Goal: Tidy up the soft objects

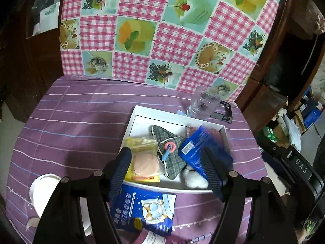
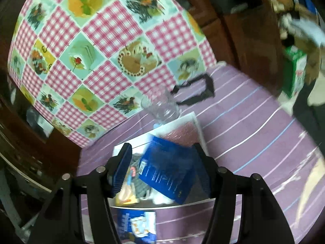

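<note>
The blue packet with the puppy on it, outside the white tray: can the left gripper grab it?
Probably yes. The blue puppy packet lies flat on the purple cloth, just under the open left gripper, with nothing on top. The jaws would only need to drop and pull back from the white tray.

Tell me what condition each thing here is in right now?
Shallow white tray: lidless, holding several items.
Dark blue foil packet: in the tray, blurred, tilted.
Yellow clear bag with round pink puff: lying flat in tray.
Clear plastic cup: upright, outside tray.
Blue eye-mask packet: flat on cloth, outside tray.
Left gripper: open.
Right gripper: open.
</note>
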`<state>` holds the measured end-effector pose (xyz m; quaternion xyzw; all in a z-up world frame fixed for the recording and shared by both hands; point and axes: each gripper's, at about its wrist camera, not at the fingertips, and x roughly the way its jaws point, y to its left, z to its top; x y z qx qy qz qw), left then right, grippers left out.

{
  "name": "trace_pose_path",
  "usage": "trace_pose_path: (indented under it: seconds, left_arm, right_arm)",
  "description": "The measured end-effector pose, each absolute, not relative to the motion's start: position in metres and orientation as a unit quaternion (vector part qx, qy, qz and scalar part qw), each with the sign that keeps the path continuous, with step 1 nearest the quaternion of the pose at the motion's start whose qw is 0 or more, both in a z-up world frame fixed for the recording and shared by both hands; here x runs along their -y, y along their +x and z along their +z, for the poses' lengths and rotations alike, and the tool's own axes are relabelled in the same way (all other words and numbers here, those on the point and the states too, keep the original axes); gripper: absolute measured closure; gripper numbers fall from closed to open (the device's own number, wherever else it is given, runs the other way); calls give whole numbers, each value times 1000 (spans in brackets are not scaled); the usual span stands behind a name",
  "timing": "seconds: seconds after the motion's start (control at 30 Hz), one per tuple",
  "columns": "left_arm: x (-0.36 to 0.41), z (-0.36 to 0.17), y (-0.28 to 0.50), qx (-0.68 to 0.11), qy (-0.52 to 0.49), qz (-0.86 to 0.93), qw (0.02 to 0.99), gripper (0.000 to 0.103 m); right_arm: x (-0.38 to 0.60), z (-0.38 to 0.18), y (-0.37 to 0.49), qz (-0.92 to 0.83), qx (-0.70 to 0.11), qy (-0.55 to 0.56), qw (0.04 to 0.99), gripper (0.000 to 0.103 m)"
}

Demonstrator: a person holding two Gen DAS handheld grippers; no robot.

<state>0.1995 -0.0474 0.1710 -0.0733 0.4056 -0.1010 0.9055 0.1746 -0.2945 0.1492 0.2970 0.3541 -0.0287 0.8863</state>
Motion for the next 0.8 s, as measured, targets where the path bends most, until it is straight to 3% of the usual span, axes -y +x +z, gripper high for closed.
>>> trace_pose_path:
  seconds: [0.37,0.8]
  left_arm:
    - [36,166,166,-457,-52,-65,885,32]
    - [21,164,118,-474,-80,-116,869,32]
  right_arm:
    - [286,165,149,37,-407,387,826,42]
    - [261,154,110,66,-498,383,776,42]
